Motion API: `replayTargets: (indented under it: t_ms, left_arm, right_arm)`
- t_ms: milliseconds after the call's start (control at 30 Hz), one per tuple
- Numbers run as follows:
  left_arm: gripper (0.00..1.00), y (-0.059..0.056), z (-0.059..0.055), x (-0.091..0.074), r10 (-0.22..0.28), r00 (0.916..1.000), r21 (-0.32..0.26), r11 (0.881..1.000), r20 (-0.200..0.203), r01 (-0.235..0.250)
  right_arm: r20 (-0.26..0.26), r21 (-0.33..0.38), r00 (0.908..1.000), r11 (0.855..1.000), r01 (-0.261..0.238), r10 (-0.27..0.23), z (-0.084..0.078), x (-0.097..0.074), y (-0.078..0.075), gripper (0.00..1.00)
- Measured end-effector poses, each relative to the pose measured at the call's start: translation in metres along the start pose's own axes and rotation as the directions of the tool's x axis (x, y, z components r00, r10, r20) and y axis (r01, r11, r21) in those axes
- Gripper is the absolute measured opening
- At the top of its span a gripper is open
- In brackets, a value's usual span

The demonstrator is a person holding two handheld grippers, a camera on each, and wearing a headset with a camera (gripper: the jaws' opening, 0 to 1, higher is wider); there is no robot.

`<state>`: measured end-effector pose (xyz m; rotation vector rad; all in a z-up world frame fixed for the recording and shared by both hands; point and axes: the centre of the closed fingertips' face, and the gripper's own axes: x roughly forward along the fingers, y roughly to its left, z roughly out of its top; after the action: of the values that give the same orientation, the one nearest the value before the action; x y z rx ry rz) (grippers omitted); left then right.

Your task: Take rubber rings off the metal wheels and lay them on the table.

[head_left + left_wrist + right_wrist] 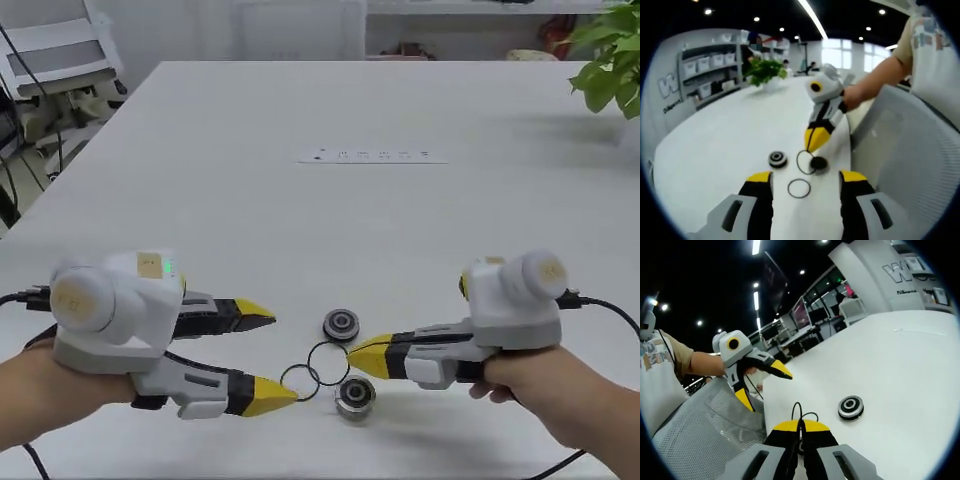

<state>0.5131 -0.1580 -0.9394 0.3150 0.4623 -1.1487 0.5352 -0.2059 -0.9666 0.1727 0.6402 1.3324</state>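
Two metal wheels lie near the table's front edge, one farther [342,325] and one nearer [355,396]. My right gripper [352,356] is shut on a thin black rubber ring [311,356], which it pinches at its yellow tips [800,426] just above the nearer wheel [818,162]. A second ring [284,380] lies flat on the table, between the spread jaws of my open left gripper [806,177]. The farther wheel [851,407] stands apart from both grippers. In the head view the left gripper [282,356] points right at the rings.
The white table [320,220] stretches far ahead. A printed strip [370,155] lies mid-table, and a green plant [608,62] stands at the back right. A chair [60,50] is off the back left corner. A grey mesh chair back [905,150] is close behind the table's front edge.
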Motion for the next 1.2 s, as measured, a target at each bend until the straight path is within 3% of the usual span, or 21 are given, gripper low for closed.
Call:
replayTargets:
  t_ms: [467,933,1200]
  left_arm:
    - [0.63,0.004,-0.010,-0.017,0.026,0.9996,-0.050,0.998,-0.007,-0.026]
    - [0.65,0.007,-0.017,-0.027,0.045,0.9990,-0.082,0.996,-0.007,-0.045]
    - [0.65,0.007,-0.019,-0.028,0.048,0.9988,-0.085,0.995,-0.008,-0.048]
  right_arm:
    - [-0.080,0.025,0.9962,0.999,-0.032,0.034,-0.004,0.023,0.002,0.00]
    - [-0.156,0.060,0.9873,0.998,-0.021,0.030,-0.014,0.042,-0.004,0.00]
    - [-0.201,0.039,0.9796,0.999,0.018,-0.010,-0.023,0.044,-0.011,0.00]
